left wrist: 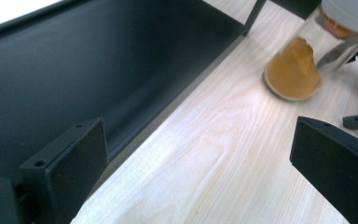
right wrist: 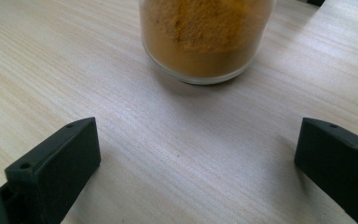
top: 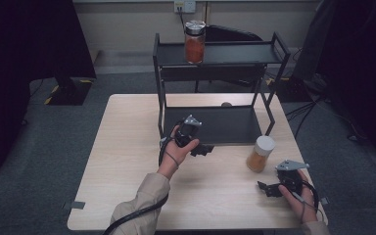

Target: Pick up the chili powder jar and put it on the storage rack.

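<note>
Two hand-held grippers, left gripper [top: 206, 149] and right gripper [top: 268, 190], stood released near a white-lidded glass jar of orange powder [top: 260, 153] on the table's right, likely fragile, slippery, best gripped round its body.

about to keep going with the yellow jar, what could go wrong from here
1. The yellow jar stands free between the open right tool and open left tool; a push from either could tip it.
2. The left tool is close to the rack shelf edge and could knock it, shaking the red jar above.
</note>
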Demonstrator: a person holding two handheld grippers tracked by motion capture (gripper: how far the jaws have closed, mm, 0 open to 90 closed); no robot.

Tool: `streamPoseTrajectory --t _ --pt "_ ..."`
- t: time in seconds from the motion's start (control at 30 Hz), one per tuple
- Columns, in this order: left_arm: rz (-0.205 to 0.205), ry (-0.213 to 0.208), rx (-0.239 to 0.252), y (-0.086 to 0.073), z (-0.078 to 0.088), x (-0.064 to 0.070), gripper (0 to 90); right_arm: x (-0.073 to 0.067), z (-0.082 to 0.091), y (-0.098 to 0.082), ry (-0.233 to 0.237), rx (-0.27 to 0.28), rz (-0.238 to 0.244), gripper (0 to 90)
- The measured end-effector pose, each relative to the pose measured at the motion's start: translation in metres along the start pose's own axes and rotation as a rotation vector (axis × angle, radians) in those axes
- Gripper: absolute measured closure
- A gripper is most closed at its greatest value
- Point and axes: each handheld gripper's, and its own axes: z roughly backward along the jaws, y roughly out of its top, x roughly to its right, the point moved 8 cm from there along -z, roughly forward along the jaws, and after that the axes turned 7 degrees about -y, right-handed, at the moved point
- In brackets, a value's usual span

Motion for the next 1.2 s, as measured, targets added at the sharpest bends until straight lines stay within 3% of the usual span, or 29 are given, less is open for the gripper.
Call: streamPoseTrajectory --t 0.53,1.2 --pt "0.022 0.011 -0.036 -0.034 0.000 -0.005 3.3 0.000 0.000 0.000 0.000 0.000 0.000 0.0" --pt "0.060 0.024 -0.042 -0.068 0.019 -0.011 3.3 0.000 0.000 0.000 -0.001 0.000 -0.001 0.0"
